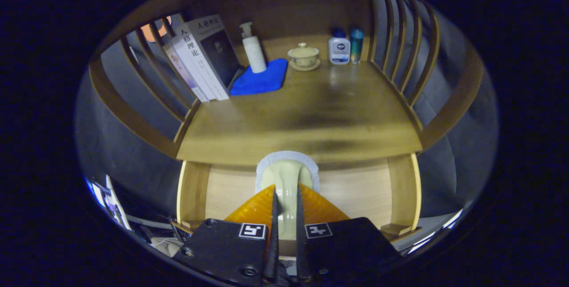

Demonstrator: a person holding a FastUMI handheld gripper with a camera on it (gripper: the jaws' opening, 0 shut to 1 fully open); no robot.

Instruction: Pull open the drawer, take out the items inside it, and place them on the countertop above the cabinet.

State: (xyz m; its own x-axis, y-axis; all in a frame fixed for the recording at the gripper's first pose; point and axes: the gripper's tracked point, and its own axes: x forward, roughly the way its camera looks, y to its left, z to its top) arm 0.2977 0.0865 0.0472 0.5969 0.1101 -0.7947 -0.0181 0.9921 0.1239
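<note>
Our gripper (285, 205) is clamped on a pale brush (287, 176) above the open drawer (355, 189) (narrow grip), so it could twist loose before reaching the surface (302, 118).

The countertop (311, 118) lies bare ahead of the gripper (285, 198) clamping a brush (286, 176); books (202, 58), cloth (260, 78), bottles (339, 47) crowd its back.

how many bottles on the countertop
3: a white pump bottle standing on the blue cloth beside the books, then a white bottle and a blue bottle side by side right of the lidded cup.
</note>
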